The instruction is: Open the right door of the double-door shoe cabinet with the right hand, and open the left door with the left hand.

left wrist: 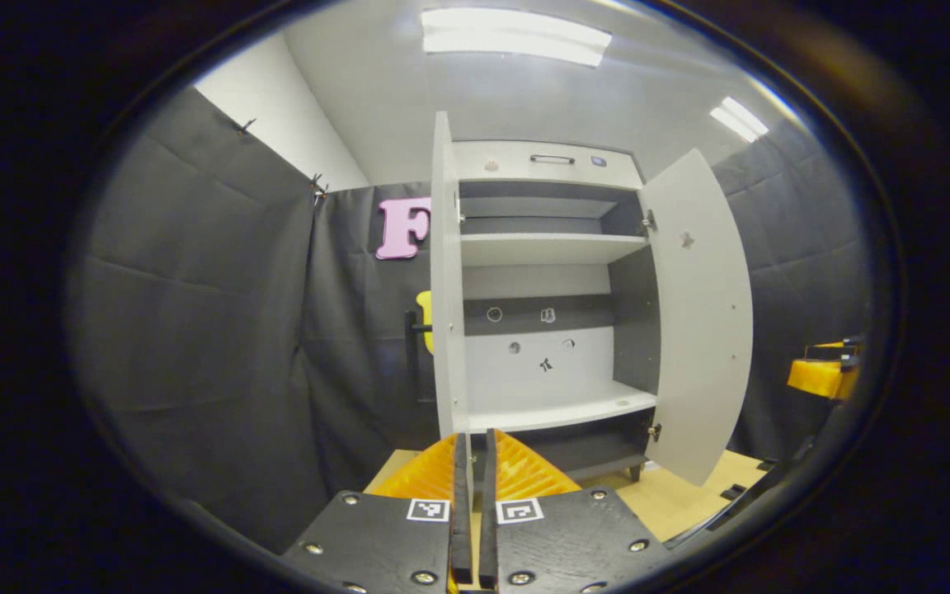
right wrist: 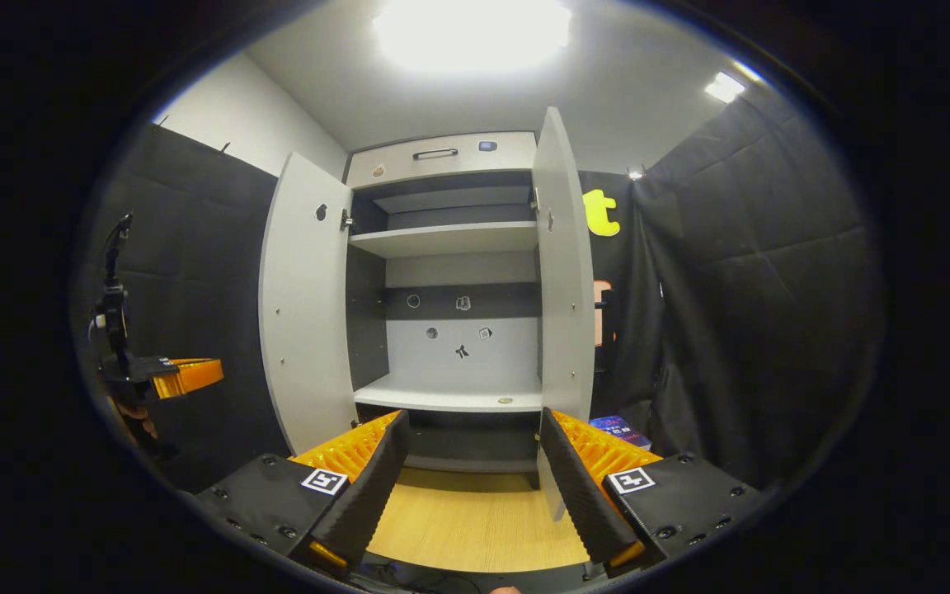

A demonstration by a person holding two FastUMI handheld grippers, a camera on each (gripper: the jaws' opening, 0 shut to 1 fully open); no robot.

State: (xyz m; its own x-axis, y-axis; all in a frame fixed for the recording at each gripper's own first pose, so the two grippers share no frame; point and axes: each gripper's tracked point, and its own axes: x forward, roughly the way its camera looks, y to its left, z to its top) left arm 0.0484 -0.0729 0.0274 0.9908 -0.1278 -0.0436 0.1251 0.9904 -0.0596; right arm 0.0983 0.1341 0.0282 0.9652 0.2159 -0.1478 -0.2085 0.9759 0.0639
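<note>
The pale grey shoe cabinet (left wrist: 545,247) (right wrist: 450,239) stands with both doors swung out. Its left door (left wrist: 444,280) (right wrist: 303,305) looks edge-on in the left gripper view, and the right door (left wrist: 702,313) (right wrist: 564,272) looks edge-on in the right gripper view. My left gripper (left wrist: 475,433) has its fingers together with a thin slit, just below that door's lower edge. In the right gripper view the left gripper (right wrist: 186,375) hangs a little left of the left door, apart from it. My right gripper (right wrist: 471,419) is open wide, the right door's lower edge close inside its right finger (right wrist: 582,487). The same gripper (left wrist: 823,375) sits right of the right door.
Bare shelves (right wrist: 446,398) show inside, with a handled drawer front (right wrist: 434,153) on top. The cabinet rests on a light wooden board (right wrist: 475,520). A small blue item (right wrist: 619,429) lies by the right door's foot. A hand (right wrist: 138,419) holds the left gripper. Black cloth walls close in both sides.
</note>
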